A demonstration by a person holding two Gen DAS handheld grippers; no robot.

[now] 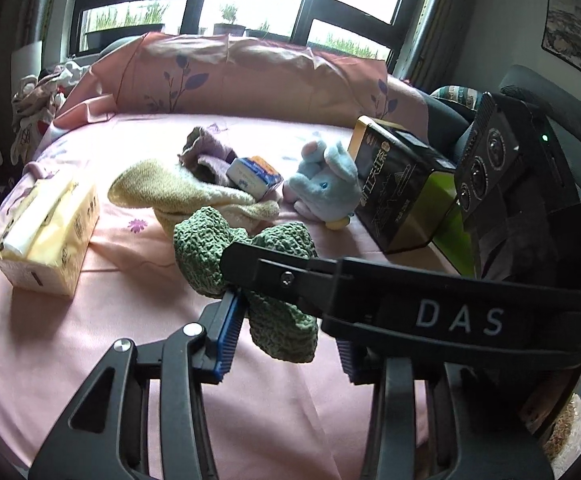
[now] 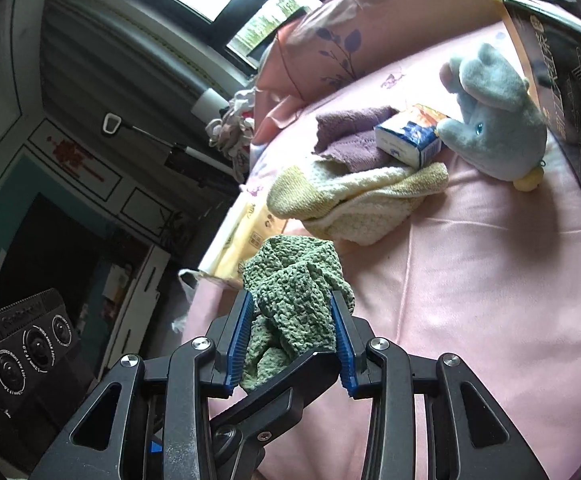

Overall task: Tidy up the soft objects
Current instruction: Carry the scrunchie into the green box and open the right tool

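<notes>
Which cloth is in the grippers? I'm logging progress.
The green knitted cloth, pinched by both grippers; the yellow towel and purple cloth lie on the bed.

Both wrist views look closely across the bed (image 1: 90, 320), sharing the green cloth (image 1: 206, 248).

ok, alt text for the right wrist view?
The right tool grips a bunched green cloth between its blue pads above a pink bedsheet. Beyond lie a yellow towel, a purple towel, a small carton and a blue plush toy.
</notes>
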